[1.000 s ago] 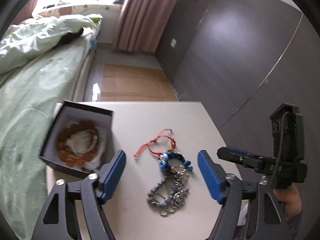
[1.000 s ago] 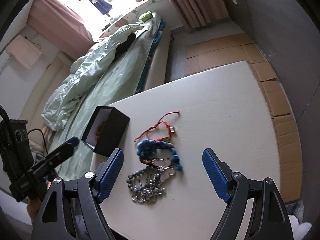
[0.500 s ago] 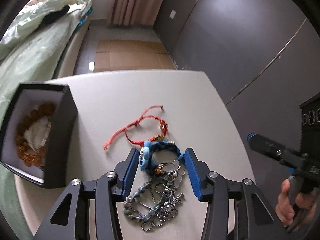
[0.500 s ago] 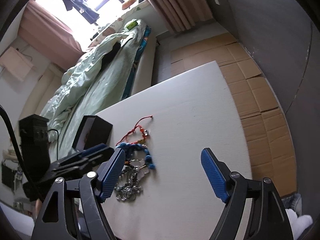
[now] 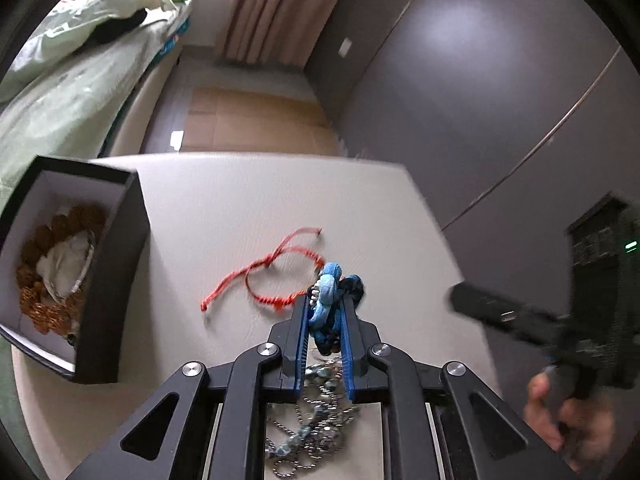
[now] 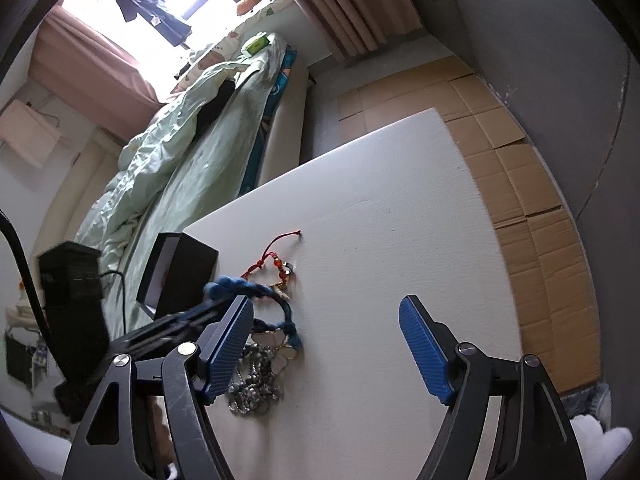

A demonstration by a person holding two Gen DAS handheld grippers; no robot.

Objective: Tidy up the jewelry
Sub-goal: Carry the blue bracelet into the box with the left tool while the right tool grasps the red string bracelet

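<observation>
My left gripper (image 5: 325,307) is shut on the blue braided bracelet (image 5: 329,290), which bunches up between its blue pads and lifts off the white table (image 5: 224,200). The bracelet also shows in the right wrist view (image 6: 256,292). A red string bracelet (image 5: 276,272) lies just beyond it. A pile of silver chains (image 5: 312,412) lies under the left gripper. An open black box (image 5: 68,264) with a brown bead bracelet inside stands at the left. My right gripper (image 6: 326,344) is open and empty above the table, right of the pile.
A bed with a green quilt (image 6: 168,152) runs along the table's left side. Cardboard sheets (image 6: 520,168) cover the floor beyond and to the right of the table. A dark wall (image 5: 480,80) stands at the right.
My left gripper has come down over the jewelry pile and closed on the blue bracelet, which now rises from the table. My right gripper has drawn away to the right and stays open.
</observation>
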